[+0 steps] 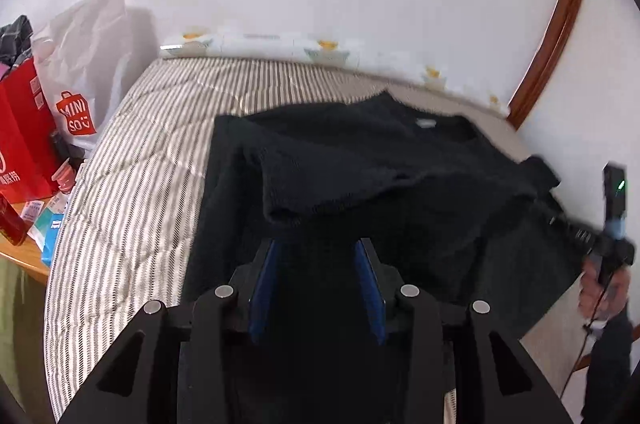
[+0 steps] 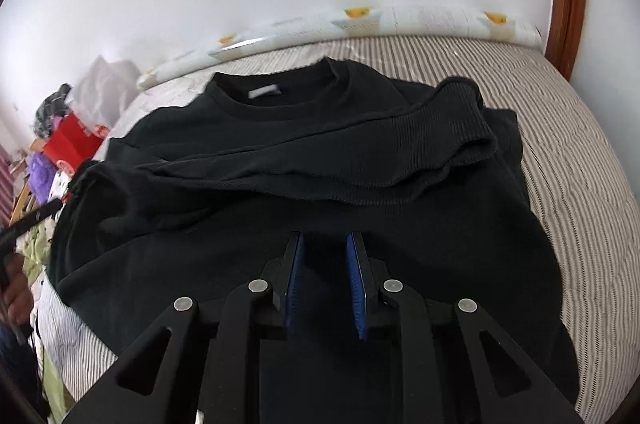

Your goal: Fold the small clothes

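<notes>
A black sweater (image 1: 400, 160) lies flat on the striped bed, collar and white label (image 2: 263, 91) towards the wall. Both sleeves are folded across its chest; one ribbed cuff (image 2: 460, 112) rests near the right side and the other cuff (image 1: 288, 208) just ahead of my left gripper. My left gripper (image 1: 317, 244) hovers over the sweater's lower body with its blue pads apart and nothing pinched. My right gripper (image 2: 326, 237) is over the lower body too, its pads a narrower gap apart, with no cloth gripped. A hand (image 1: 604, 292) holds the right gripper at the sweater's right edge.
The striped bed cover (image 1: 140, 164) shows on both sides of the sweater. A white quilt with yellow prints (image 1: 280, 44) lies along the wall. A red bag (image 1: 24, 128), a white shopping bag (image 1: 88, 64) and small boxes crowd a wooden table (image 1: 28, 262) at the left. A wooden frame (image 1: 556, 24) rises at the right.
</notes>
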`<action>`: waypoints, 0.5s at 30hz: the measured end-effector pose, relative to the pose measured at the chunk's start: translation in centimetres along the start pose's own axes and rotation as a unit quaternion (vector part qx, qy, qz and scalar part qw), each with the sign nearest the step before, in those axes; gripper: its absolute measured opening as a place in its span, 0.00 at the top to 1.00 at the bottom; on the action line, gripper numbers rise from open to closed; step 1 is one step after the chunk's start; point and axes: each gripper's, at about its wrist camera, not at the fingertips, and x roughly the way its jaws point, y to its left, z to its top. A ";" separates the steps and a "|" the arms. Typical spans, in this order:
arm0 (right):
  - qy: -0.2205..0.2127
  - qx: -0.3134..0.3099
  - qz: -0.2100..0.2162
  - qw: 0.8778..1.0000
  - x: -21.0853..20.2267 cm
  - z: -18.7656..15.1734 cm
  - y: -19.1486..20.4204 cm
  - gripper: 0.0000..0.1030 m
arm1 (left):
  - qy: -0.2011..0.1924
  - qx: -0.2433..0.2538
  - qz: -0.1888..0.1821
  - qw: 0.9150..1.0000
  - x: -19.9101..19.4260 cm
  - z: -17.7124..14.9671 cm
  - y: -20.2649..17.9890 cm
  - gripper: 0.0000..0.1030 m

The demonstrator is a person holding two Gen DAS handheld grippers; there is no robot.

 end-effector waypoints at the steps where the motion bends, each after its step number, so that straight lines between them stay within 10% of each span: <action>1: -0.004 0.000 -0.001 1.000 0.2 0.3 0.0 0.79 | 0.005 0.002 0.000 1.000 0.6 0.2 -0.2 0.63; 15: -0.019 0.055 -0.065 0.996 4.5 6.9 -3.3 0.79 | -0.003 -0.033 0.030 0.999 5.7 6.1 1.6 0.63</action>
